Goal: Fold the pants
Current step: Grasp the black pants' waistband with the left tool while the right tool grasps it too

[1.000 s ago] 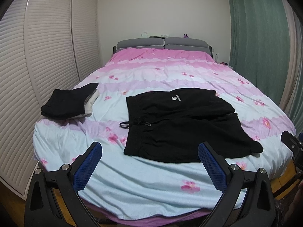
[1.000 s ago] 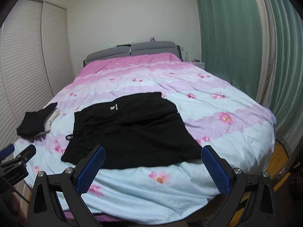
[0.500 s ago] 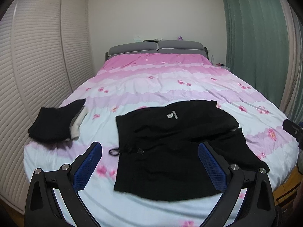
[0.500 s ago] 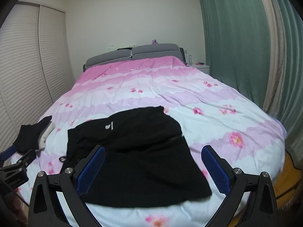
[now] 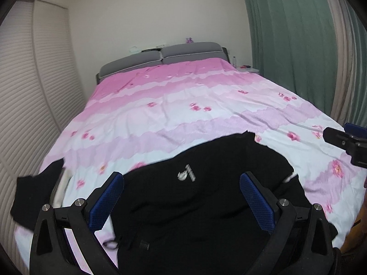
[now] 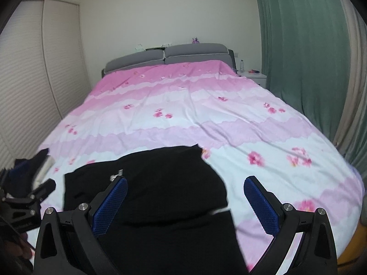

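The black pants (image 5: 206, 206) are lying on the bed (image 5: 183, 105), near edge cut off; left gripper (image 5: 182, 200) and right gripper (image 6: 185, 204) jaws are hovering released.

Black pants (image 5: 206, 197) with a small white logo lie spread flat on the bed.
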Motion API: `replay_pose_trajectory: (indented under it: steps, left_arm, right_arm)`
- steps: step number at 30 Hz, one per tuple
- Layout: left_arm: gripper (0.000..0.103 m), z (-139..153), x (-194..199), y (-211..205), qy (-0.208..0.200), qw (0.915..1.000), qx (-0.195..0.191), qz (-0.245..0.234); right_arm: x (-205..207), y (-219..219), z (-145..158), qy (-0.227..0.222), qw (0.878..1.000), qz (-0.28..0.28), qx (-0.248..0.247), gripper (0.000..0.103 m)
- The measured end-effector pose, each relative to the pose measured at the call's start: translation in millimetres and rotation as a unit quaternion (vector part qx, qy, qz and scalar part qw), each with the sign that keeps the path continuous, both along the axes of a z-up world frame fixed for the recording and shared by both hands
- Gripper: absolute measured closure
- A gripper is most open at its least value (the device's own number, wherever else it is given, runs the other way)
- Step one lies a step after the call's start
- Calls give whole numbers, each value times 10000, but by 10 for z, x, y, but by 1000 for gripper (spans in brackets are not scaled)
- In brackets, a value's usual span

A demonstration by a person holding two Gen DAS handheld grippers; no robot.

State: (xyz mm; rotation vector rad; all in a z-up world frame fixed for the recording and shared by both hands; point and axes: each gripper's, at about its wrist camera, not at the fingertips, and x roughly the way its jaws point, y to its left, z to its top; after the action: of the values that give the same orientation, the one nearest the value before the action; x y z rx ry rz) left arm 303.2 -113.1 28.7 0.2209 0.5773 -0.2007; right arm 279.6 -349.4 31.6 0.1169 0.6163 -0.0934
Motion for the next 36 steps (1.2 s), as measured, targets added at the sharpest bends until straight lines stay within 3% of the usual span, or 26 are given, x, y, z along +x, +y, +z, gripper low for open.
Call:
replay_pose_trajectory:
  steps: [4, 9, 14, 17, 22, 25, 30, 36]
  left_arm:
    - [1, -106, 535, -207, 169, 9991, -18, -382]
    - [11, -315, 1199, -552, 449, 9945, 124, -934]
    - [22, -621, 1704, -739, 871, 9879, 170, -1271]
    - [26, -785, 1951, -800, 1005, 9842, 287, -1429]
    - [30, -1007, 2196, -797, 1109, 9763, 544, -1780]
    - [30, -1185, 2311, -763, 1185, 9717, 790, -1883]
    - [36, -1380, 2522, -694, 1458, 9677, 586, -1969]
    - [38, -1559, 2682, -620, 1600, 9675, 416, -1913]
  right_arm:
    - [393, -179, -73, 94, 9999, 45, -71, 0]
    - [909, -363, -238, 286, 9993, 242, -39, 0]
    - [1548, -444, -528, 677, 9954, 664, 102, 1]
    - [1955, -457, -720, 972, 9905, 967, 135, 6]
    - [2508, -395, -1002, 1443, 9814, 1249, 191, 16]
    - [2738, -355, -1162, 1611, 9782, 1307, 104, 17]
    - [3020, -441, -1437, 2036, 9701, 1285, 295, 24]
    - [3174, -567, -1590, 2172, 9669, 1247, 496, 27]
